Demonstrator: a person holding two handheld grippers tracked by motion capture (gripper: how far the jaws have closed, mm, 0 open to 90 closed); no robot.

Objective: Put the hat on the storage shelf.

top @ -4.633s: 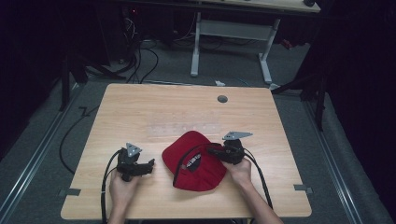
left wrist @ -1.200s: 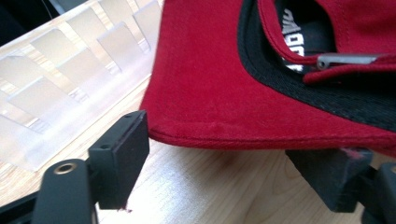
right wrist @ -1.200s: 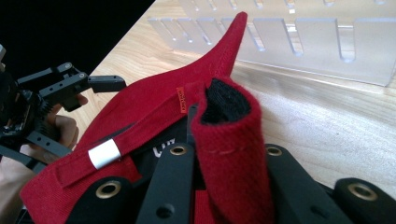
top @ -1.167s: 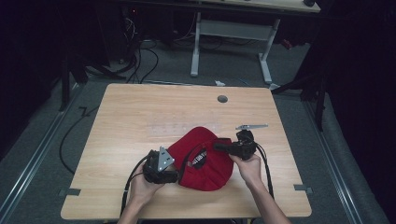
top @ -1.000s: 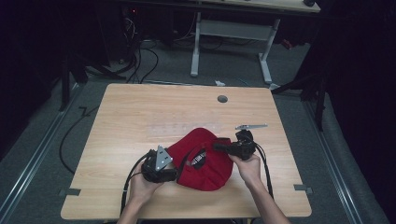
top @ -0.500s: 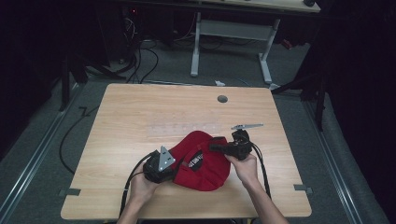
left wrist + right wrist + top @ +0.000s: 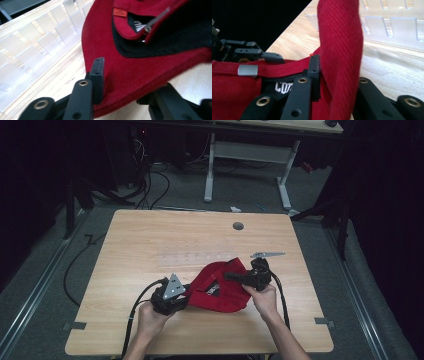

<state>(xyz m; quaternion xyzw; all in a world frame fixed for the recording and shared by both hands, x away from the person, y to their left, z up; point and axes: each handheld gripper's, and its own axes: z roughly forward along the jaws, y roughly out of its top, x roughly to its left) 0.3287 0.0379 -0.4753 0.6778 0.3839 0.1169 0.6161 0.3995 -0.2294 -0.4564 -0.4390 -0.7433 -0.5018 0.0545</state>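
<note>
Red fabric cap [image 7: 220, 287] on light wooden tabletop [image 7: 150, 245]. Left tongs [image 7: 120, 87] clamp cap brim edge; right tongs [image 7: 337, 82] clamp raised cap fabric near grey metal buckle [image 7: 247, 70].

Cap [image 7: 220, 287] was red, with black inner lining and white lettering. Grippers' jaws were black. Table [image 7: 150, 245] was light wood grain. Strap buckle [image 7: 247, 70] was grey.

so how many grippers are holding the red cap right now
2. The left gripper pinches the red cap at its left edge, near the table's front. The right gripper grips a raised fold of fabric on the cap's right side; its jaws stand either side of that fold.
</note>
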